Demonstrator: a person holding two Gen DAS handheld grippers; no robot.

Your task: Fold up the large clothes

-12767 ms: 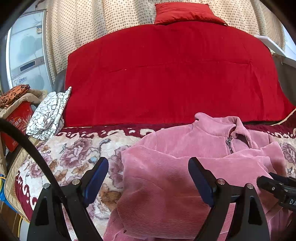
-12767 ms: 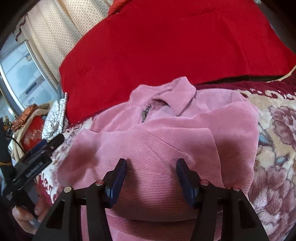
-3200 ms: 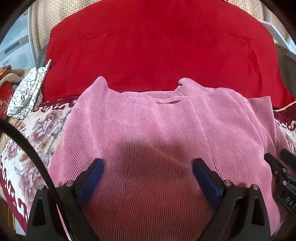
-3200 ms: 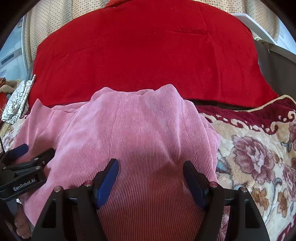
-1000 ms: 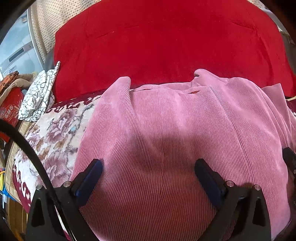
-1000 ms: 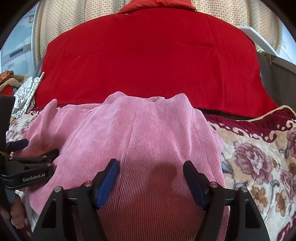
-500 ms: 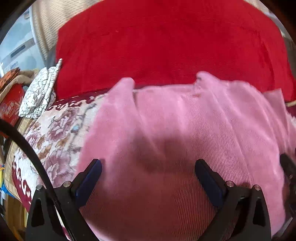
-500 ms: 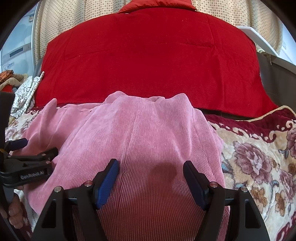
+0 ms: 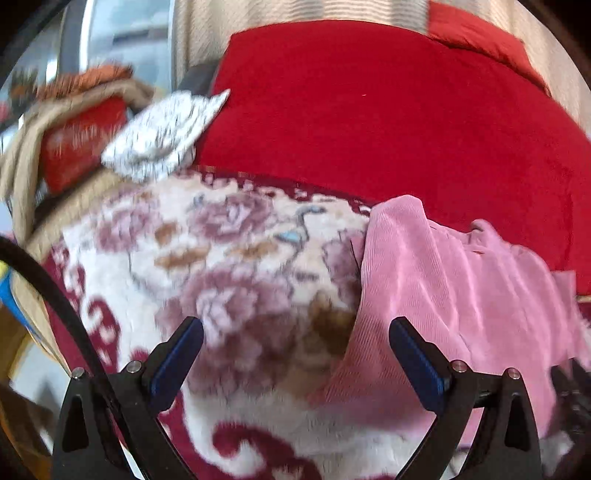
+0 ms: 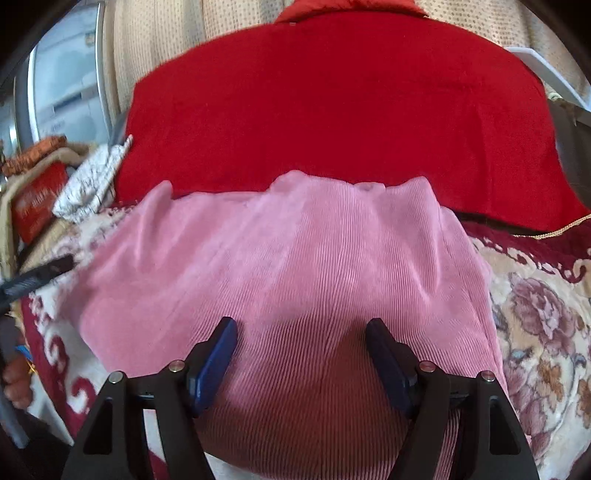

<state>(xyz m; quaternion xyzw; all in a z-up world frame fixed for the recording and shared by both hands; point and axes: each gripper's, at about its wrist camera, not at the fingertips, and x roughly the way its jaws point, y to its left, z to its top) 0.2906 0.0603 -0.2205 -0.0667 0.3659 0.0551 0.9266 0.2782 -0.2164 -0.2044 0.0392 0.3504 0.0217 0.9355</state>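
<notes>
A pink corduroy garment (image 10: 295, 266) lies back-side up on the floral blanket (image 10: 535, 325), its collar toward the red quilt. My right gripper (image 10: 301, 354) hovers open over the garment's near hem, with fabric showing between the fingers but no pad pressing on it. My left gripper (image 9: 295, 354) is open above the bare floral blanket (image 9: 221, 266), just left of the garment's (image 9: 461, 288) left edge; its right fingertip (image 9: 410, 347) overlaps that edge. The left view is blurred. In the right wrist view the left gripper (image 10: 33, 280) shows at the far left.
A red quilt (image 10: 332, 110) covers the far half of the bed, with a red pillow (image 9: 476, 33) behind it. At the left are a white patterned cloth (image 9: 162, 136), a red box (image 9: 74, 144) and a pale appliance (image 10: 70, 92). A hand (image 10: 14, 376) shows at the left edge.
My left gripper has swung left off the garment to above the floral blanket and has rolled. The right gripper has stayed over the hem, tilting slightly.
</notes>
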